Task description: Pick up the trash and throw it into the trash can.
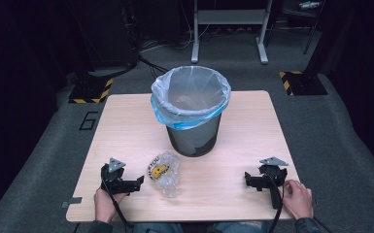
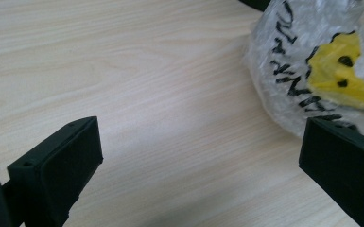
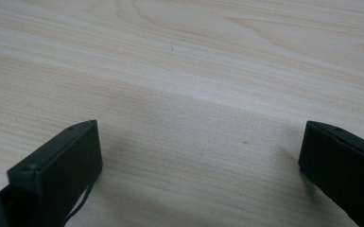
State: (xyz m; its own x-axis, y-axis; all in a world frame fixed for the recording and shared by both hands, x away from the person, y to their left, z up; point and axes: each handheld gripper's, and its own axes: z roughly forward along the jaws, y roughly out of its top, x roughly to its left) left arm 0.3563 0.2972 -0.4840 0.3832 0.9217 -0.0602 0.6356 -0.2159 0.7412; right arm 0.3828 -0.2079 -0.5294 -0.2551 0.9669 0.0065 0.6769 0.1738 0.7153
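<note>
On the bench (image 1: 126, 126), near its front edge, I see a crumpled clear plastic bag (image 1: 164, 174) with black lettering and a yellow patch, lying just in front of the lined waste bin (image 1: 191, 109). My left tongs (image 1: 137, 183) rest spread wide, just beside the bag. My right tongs (image 1: 246, 179) sit well apart from it, also spread wide over bare wood.

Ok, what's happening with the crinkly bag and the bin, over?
Both tools open, resting on the table. Left tool beside the plastic bag, not gripping. Right tool holds nothing. Lined bin behind the bag, path clear.
</note>
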